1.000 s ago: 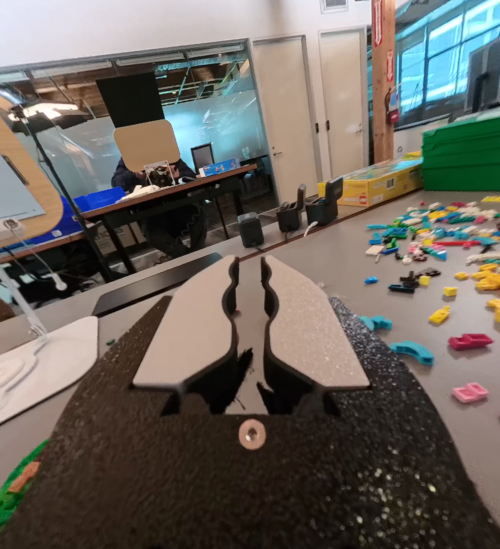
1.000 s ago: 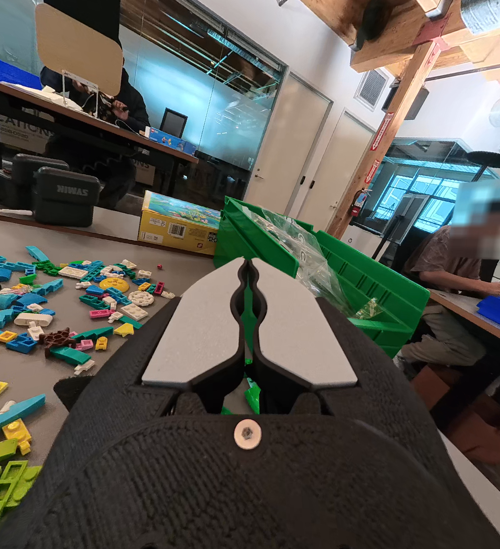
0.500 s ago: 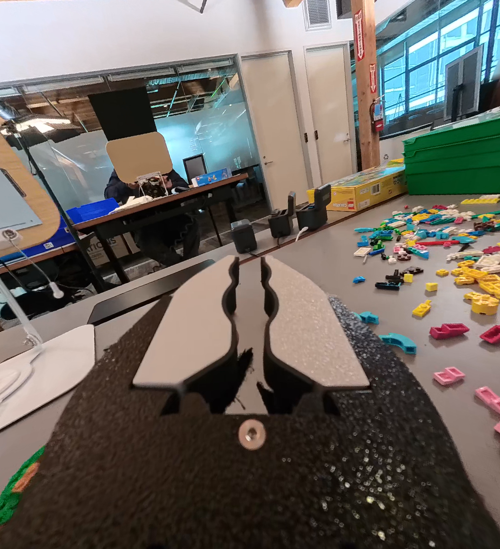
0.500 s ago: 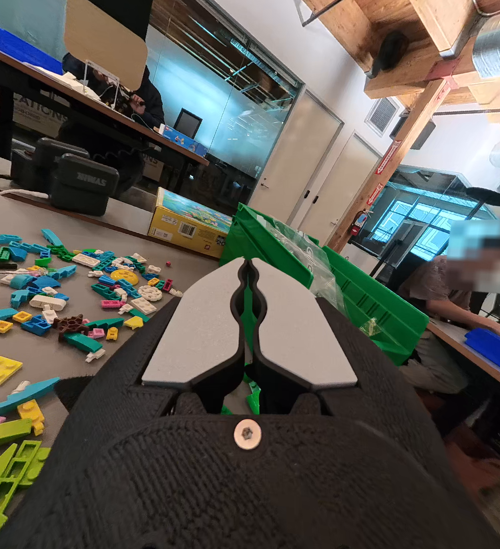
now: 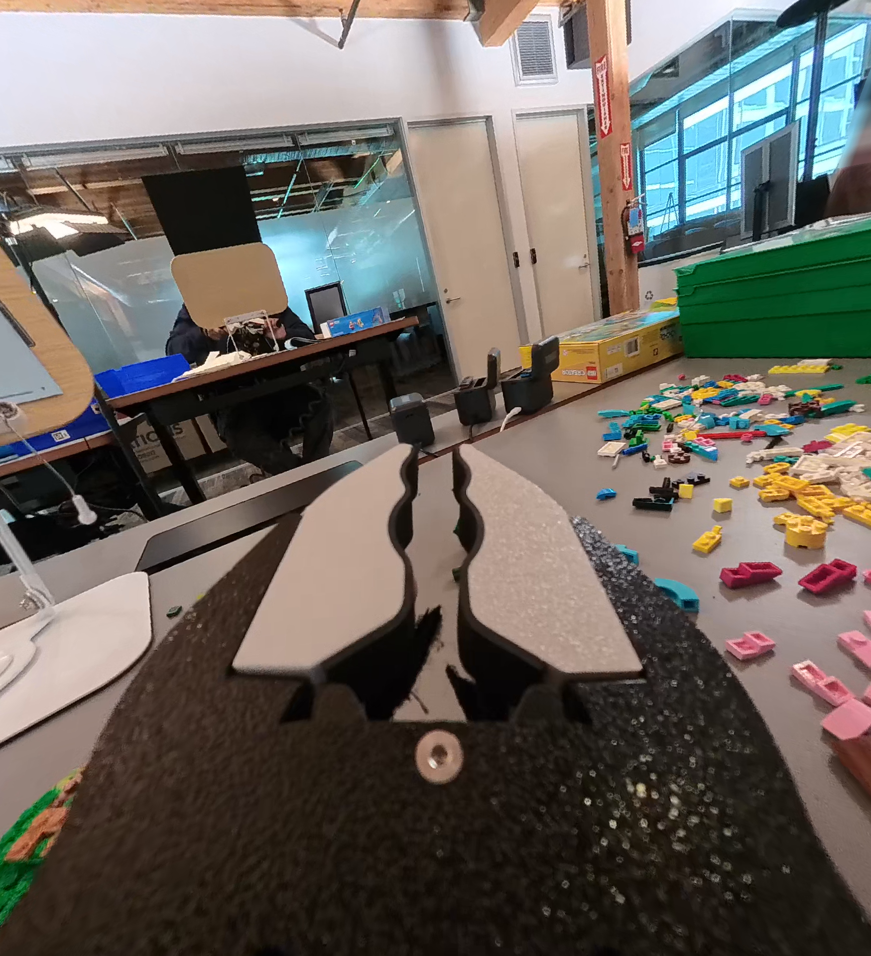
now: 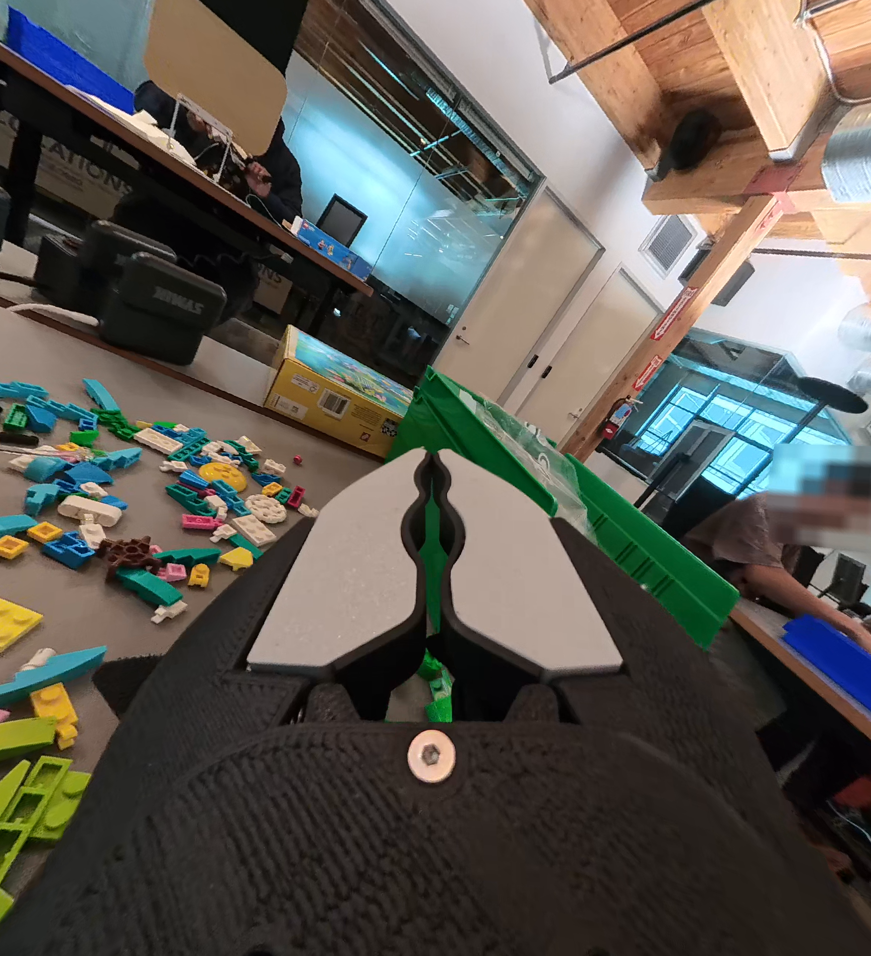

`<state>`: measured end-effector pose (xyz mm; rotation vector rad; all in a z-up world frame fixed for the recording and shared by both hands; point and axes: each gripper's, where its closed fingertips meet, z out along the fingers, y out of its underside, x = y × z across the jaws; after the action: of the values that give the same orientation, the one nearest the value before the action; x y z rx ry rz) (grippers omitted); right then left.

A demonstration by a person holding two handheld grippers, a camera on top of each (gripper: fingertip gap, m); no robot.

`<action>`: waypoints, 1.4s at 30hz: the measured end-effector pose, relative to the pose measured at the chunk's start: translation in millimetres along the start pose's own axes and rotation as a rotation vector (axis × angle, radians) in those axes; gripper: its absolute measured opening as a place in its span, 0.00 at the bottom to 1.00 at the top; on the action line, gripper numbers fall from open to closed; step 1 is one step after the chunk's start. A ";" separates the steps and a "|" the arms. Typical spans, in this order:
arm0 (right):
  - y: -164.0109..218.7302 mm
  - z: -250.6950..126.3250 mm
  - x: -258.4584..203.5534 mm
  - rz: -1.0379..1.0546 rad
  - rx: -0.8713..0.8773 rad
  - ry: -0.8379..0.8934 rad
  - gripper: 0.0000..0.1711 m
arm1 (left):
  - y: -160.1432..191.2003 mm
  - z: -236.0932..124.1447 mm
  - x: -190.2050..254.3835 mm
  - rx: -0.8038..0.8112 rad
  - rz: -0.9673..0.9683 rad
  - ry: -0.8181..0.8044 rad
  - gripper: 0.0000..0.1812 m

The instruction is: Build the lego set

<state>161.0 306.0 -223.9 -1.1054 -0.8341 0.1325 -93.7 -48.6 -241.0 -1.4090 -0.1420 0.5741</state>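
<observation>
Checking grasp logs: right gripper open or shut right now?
Shut. In the right wrist view the right gripper has its fingertips meeting, and no brick is visible between them.

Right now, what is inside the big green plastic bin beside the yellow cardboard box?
In the green plastic bin, crumpled clear plastic bags show above the rim. Its wall and the right gripper hide anything deeper.
</observation>
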 end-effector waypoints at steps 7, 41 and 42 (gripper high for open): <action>-13.5 -2.8 -13.7 -0.014 0.054 -0.043 0.00 | 0.6 -3.2 -3.6 -0.004 0.004 -0.009 0.07; -17.9 -5.9 -34.7 -0.107 0.085 -0.073 0.00 | -2.4 -6.5 -7.3 0.022 -0.045 0.002 0.05; -18.3 -6.1 -34.9 -0.109 0.087 -0.074 0.00 | -2.4 -6.6 -7.2 0.022 -0.044 0.002 0.05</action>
<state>135.1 275.9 -228.3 -0.9760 -0.9443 0.1183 -96.3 -57.9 -238.1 -1.3821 -0.1644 0.5359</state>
